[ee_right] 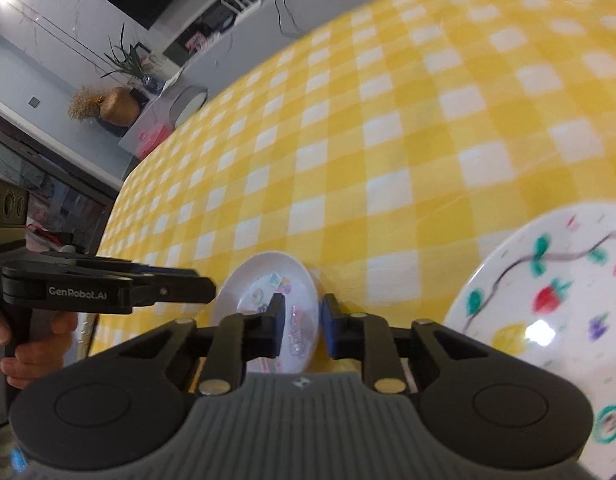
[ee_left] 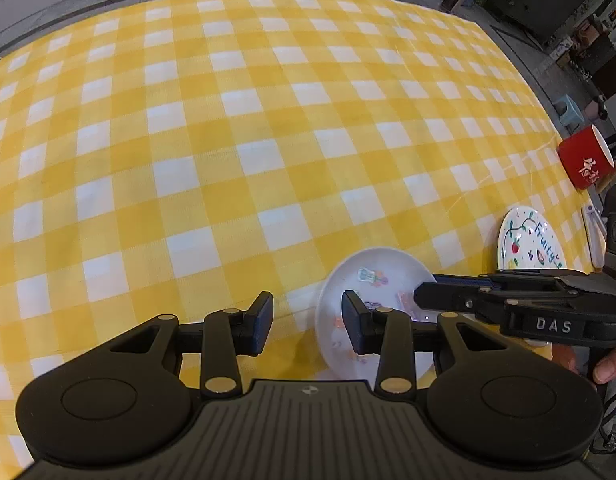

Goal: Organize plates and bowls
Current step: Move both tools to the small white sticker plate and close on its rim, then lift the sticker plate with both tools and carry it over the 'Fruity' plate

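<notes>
— Where's our small white plate (ee_right: 276, 300)?
— Tilted above the yellow checked tablecloth (ee_left: 228, 140), its rim pinched in our right gripper (ee_right: 302, 326). Our left gripper (ee_left: 308, 320) hangs open beside it.

A table with a yellow and white checked cloth (ee_left: 228, 140) held a small white dish (ee_left: 379, 276), a big painted fruit plate (ee_left: 527, 240) and a red cup (ee_left: 583, 160).

The yellow gingham tablecloth (ee_left: 236, 128) looks like matt woven cloth. The small white plate (ee_right: 268, 292) and the fruit-painted plate (ee_right: 547, 320) are glossy glazed ceramic (a light glare shows on the latter). The red mug (ee_left: 583, 160) seems smooth, glossy ceramic too.
</notes>
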`<state>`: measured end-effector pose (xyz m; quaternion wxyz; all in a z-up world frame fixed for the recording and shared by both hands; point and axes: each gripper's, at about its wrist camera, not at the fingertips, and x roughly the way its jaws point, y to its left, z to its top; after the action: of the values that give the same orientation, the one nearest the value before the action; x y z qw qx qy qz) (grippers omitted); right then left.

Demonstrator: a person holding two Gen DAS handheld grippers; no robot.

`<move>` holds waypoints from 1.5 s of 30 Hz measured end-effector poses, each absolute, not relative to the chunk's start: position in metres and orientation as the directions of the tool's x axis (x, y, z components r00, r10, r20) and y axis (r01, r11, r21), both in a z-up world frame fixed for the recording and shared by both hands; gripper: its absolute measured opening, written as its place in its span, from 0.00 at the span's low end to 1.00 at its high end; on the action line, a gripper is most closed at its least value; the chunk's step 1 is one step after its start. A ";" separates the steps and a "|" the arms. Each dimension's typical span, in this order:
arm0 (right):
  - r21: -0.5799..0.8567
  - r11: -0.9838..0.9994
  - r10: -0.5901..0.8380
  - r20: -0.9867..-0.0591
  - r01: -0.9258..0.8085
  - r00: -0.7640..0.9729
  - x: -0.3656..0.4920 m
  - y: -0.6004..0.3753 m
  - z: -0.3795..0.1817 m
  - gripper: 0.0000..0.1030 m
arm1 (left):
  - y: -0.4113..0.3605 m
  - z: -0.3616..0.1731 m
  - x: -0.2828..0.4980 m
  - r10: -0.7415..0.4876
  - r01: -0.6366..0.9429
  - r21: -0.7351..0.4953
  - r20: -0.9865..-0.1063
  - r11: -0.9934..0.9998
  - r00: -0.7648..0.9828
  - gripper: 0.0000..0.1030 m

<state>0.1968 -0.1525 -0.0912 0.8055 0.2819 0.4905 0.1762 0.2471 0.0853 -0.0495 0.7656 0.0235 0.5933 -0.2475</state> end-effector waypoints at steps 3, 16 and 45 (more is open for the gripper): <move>0.611 0.792 0.543 -0.697 -0.007 0.468 0.197 -0.149 -0.093 0.07 | 0.085 -0.053 0.246 -0.353 0.416 -0.264 -0.923 0.870 0.152 0.43; 0.602 0.799 0.518 -0.702 0.018 0.488 0.204 -0.147 -0.093 0.01 | 0.084 -0.061 0.242 -0.326 0.397 -0.254 -0.937 0.882 0.126 0.07; 0.676 0.734 0.487 -0.593 0.067 0.641 0.128 -0.254 -0.016 0.01 | -0.018 0.032 0.168 -0.396 0.356 -0.282 -0.867 0.891 0.304 0.03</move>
<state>0.1279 -0.2535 -0.0164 0.8387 0.3425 0.4046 0.1251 0.1683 -0.0183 0.0321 0.8071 -0.0184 0.5422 -0.2329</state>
